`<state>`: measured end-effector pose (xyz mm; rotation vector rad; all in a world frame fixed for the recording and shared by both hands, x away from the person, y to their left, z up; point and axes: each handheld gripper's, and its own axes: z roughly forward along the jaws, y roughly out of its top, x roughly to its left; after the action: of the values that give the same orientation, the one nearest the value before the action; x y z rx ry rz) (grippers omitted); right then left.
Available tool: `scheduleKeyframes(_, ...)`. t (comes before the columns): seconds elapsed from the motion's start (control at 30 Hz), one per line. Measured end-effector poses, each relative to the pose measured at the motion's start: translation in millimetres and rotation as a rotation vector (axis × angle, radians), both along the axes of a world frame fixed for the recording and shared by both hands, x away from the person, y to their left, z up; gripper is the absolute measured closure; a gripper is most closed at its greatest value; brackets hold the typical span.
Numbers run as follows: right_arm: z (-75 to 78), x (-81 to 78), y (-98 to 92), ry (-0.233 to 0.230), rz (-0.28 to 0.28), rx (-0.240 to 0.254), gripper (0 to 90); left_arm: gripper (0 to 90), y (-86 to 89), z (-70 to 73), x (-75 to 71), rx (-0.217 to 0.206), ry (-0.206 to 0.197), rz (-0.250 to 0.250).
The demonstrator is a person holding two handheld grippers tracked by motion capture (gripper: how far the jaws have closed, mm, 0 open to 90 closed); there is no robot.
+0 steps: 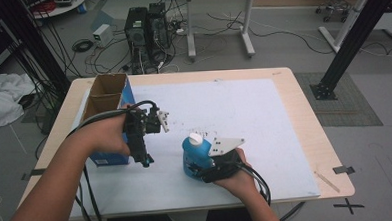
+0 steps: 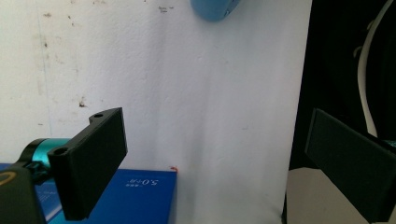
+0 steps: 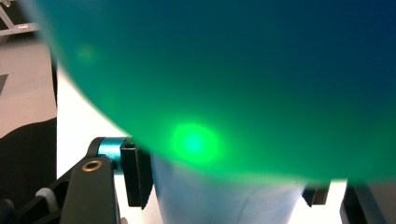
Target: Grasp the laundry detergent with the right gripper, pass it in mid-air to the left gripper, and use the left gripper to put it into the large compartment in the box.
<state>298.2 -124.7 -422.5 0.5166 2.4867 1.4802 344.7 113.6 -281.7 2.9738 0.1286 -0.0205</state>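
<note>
A blue bottle [image 1: 195, 154] with a white cap [image 1: 196, 139] stands on the white mat [image 1: 249, 113] near the front middle. My right gripper [image 1: 199, 168] reaches it from the near right side and is shut on its lower body. In the right gripper view the bottle [image 3: 233, 70] looms close and blurred, with the jaws of the right gripper [image 3: 226, 186] against both of its sides. My left gripper [image 1: 144, 148] hovers by a blue carton [image 1: 108, 157], open, with nothing between its jaws. The left gripper [image 2: 233, 163] looks down on the mat, the carton [image 2: 135, 191] and the bottle [image 2: 212, 9].
The blue carton has an open brown cardboard top [image 1: 105, 92] at the table's left side. Small dark specks dot the mat [image 2: 81, 101]. A thin wooden stick [image 1: 327, 181] lies by the front right corner. Computer towers [image 1: 145, 27] and cables stand on the floor beyond the table.
</note>
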Motion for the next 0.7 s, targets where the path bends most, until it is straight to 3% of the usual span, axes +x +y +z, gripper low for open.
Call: scheduleKeyframes(0.7, -1.7, -0.3, 0.1, -0.011, 0.018, 0.038, 45.2, 5.5, -1.2, -2.2, 0.6, 0.013, 0.012, 0.003)
